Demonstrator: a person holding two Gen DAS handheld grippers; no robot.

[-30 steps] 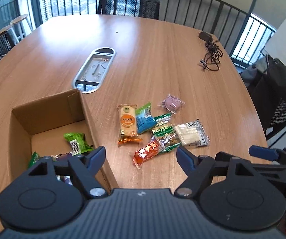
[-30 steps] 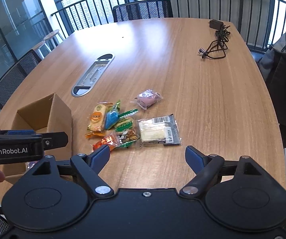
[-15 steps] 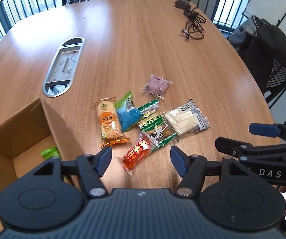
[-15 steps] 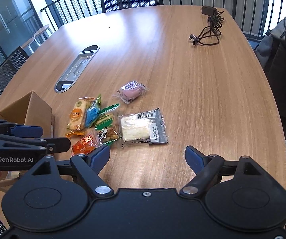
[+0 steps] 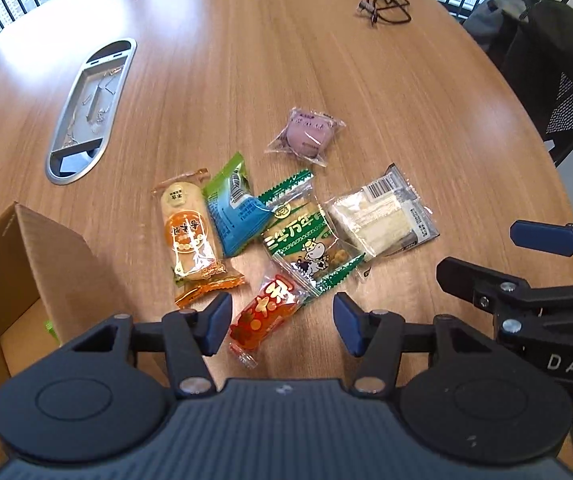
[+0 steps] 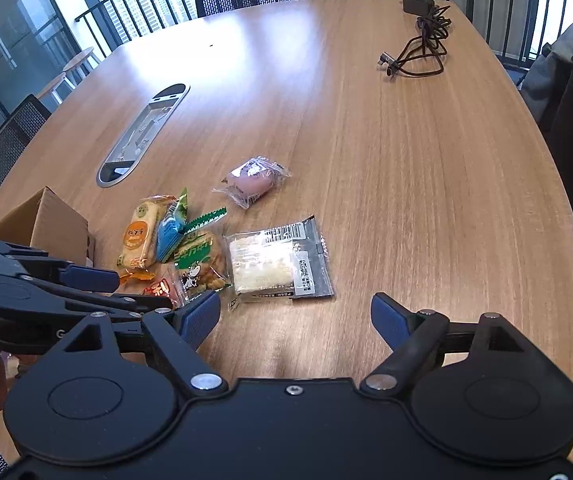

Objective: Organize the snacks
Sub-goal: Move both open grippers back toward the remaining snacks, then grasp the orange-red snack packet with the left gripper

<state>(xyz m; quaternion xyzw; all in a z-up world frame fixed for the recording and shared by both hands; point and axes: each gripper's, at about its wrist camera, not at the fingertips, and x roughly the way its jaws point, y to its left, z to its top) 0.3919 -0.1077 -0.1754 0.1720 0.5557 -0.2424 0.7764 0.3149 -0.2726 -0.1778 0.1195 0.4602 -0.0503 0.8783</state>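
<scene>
Jaws of left hand-held gripper point(image 5: 282, 322) closing around red snack point(image 5: 264, 316).

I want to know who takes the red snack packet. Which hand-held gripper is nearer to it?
Left. The left hand-held gripper has its open fingers on either side of the red snack packet; the right hand-held gripper hovers beside the pile, over bare table.

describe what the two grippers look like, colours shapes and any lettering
Both are matte black plastic. The left gripper has two round disc housings, angled link arms with silver pivot screws, a ribbed grey body and blue pads on its fingertips. The right gripper has the same build with a smooth black body. White lettering shows on their sides, cut off by other parts.
</scene>
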